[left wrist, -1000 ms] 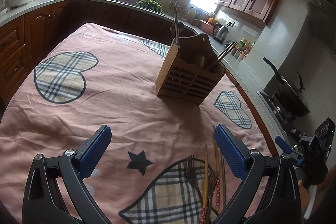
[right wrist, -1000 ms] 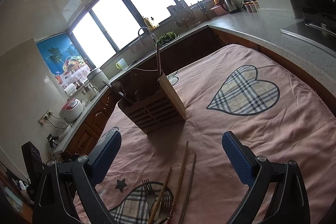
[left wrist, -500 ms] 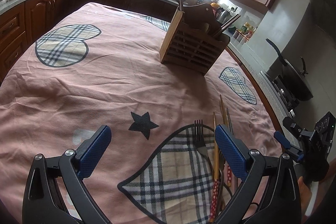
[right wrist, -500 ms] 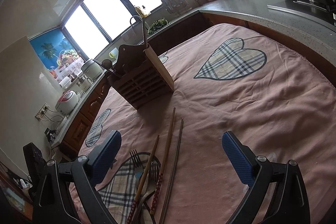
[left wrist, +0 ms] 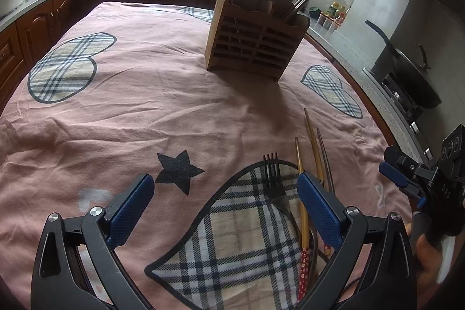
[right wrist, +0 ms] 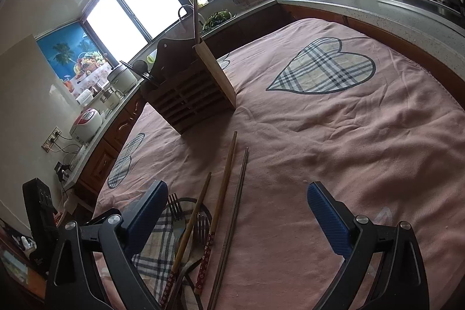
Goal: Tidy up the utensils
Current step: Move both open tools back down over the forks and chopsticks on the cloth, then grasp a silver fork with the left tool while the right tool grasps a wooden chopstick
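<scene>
A wooden slatted utensil holder (left wrist: 255, 45) stands upright on the pink cloth, with several utensils in it; it also shows in the right wrist view (right wrist: 189, 89). Loose utensils lie near me: a dark fork (left wrist: 274, 185), wooden chopsticks (left wrist: 312, 141) with red flowered ends and a thin metal pair (right wrist: 234, 211). A second fork (right wrist: 200, 225) lies under the chopsticks. My left gripper (left wrist: 223, 205) is open and empty, low over the cloth, its right finger above the chopsticks. My right gripper (right wrist: 235, 208) is open and empty, above the chopsticks. The right gripper (left wrist: 407, 182) shows in the left view.
The table wears a pink cloth (left wrist: 145, 95) with plaid hearts and a black star (left wrist: 177, 167). Brown cabinets and a counter (left wrist: 43, 5) with rice cookers run behind. A stove with a black wok (left wrist: 412, 74) stands to the right of the table.
Both grippers have come down and back toward the near end of the table. The loose forks and chopsticks now lie between the fingers. Both stay open.
</scene>
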The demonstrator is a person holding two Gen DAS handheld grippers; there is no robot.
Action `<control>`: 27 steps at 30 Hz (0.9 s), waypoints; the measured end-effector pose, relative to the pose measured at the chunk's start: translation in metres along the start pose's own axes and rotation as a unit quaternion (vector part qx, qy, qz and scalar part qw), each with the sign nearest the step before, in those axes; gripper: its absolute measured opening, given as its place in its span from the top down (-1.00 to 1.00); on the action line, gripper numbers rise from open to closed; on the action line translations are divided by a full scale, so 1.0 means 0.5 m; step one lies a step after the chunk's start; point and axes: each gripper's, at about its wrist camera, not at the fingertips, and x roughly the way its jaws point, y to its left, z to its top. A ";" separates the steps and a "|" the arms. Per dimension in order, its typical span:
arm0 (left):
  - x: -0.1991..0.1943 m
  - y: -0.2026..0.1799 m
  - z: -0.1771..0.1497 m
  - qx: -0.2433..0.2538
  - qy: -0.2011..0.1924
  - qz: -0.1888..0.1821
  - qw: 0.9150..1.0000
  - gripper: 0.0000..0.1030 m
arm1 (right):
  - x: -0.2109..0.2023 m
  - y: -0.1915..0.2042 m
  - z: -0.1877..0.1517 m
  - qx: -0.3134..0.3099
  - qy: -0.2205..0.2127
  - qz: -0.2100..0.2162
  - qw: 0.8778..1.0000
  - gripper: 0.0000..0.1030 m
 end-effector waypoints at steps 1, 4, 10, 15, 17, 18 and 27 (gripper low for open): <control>0.007 -0.003 0.002 0.003 0.004 0.001 1.000 -0.95 | 0.005 0.001 0.001 -0.002 0.003 -0.002 1.000 -0.89; 0.023 -0.013 0.007 0.011 0.013 0.000 1.000 -0.95 | 0.017 0.002 0.004 -0.009 0.008 -0.012 1.000 -0.86; 0.054 -0.037 0.017 0.034 0.024 0.001 0.999 -0.90 | 0.054 0.003 0.012 -0.018 0.034 -0.024 0.999 -0.38; 0.084 -0.062 0.023 0.053 0.040 -0.004 0.998 -0.70 | 0.088 0.010 0.021 -0.028 0.054 -0.029 0.998 -0.07; 0.097 -0.071 0.024 0.060 0.049 -0.010 0.997 -0.56 | 0.100 0.013 0.028 -0.034 0.061 -0.033 0.997 0.05; 0.104 -0.076 0.024 0.062 0.054 -0.012 0.997 -0.55 | 0.107 0.015 0.031 -0.037 0.065 -0.036 0.997 0.11; 0.141 -0.096 0.022 0.079 0.068 -0.017 0.994 0.13 | 0.177 0.015 0.054 -0.057 0.106 -0.051 0.991 0.40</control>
